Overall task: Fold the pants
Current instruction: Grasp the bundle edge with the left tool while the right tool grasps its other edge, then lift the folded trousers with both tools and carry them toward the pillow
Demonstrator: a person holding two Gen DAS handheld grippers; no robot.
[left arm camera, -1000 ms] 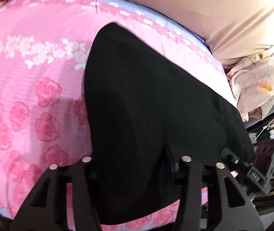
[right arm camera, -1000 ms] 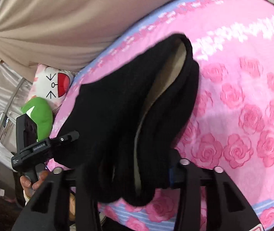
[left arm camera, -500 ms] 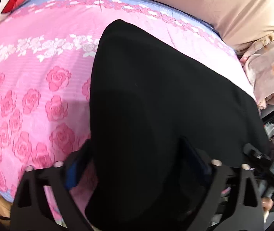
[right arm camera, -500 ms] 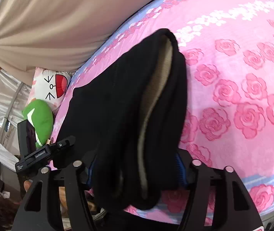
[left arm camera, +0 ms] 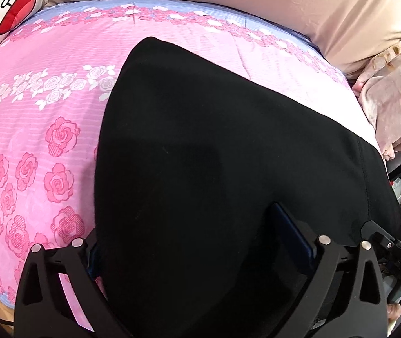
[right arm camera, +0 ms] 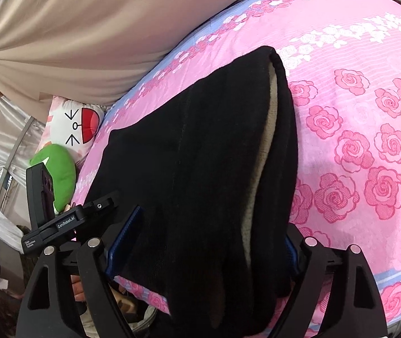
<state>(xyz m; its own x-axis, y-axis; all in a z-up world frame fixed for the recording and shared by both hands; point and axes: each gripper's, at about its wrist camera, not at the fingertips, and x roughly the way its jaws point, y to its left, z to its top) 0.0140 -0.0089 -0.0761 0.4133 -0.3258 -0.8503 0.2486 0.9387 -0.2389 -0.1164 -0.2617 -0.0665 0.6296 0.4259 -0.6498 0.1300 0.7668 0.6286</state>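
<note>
A: Nearest the left camera, the left tongs stand wide apart, the black pants lying between the two pads without either pad pressing on them. Are they let go?

B: They look it. The cloth lies flat on the bed and runs under and between the blue pads rather than being pinched.

A: And the right tongs?

B: Those jaws are opening now. The pants sit between them, a thick stack of layers with a pale lining showing along the fold's edge, and the pads no longer seem to bite.

A: So the step is the release after a fold?

B: That is the likely reading. To do it well, each hand should let its jaws finish spreading, then draw straight back off the near edge without lifting, so no pad drags the top layer and spoils the stack.

A: Where do the pants lie beyond the tongs?

B: From the near edge of the bed they stretch away across the pink rose sheet, ending short of the blue border. Farther off, a cartoon pillow and a green plush sit at the bed's end, clear of the cloth.
</note>
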